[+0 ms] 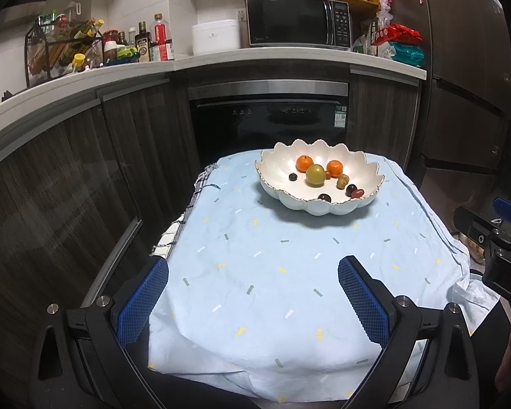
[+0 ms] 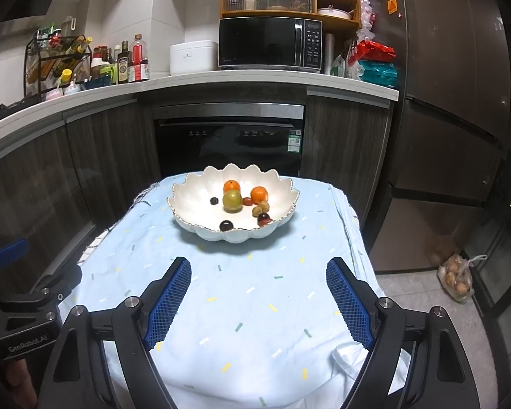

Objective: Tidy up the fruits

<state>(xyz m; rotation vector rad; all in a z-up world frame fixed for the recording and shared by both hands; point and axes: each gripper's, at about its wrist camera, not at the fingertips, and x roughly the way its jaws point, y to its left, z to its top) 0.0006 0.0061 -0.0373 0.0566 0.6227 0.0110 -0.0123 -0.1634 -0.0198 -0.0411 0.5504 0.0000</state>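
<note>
A white scalloped bowl (image 1: 364, 167) (image 2: 194, 191) stands at the far end of the table on a light blue cloth (image 1: 272, 266) (image 2: 255, 293). In it lie two oranges (image 1: 304, 163) (image 2: 259, 194), a yellow-green apple (image 1: 315, 175) (image 2: 232, 201), several small dark and red fruits (image 1: 324, 198) (image 2: 226, 225) and a small tan fruit (image 1: 342, 181). My left gripper (image 1: 253, 283) is open and empty, well short of the bowl. My right gripper (image 2: 259, 283) is open and empty, also short of the bowl.
Behind the table are dark cabinets and an oven (image 1: 269, 119). The counter holds bottles (image 1: 160, 39), a white container (image 1: 216, 37) and a microwave (image 1: 298, 22). A fridge (image 2: 460, 102) stands at the right. A bag of produce (image 2: 458, 281) lies on the floor.
</note>
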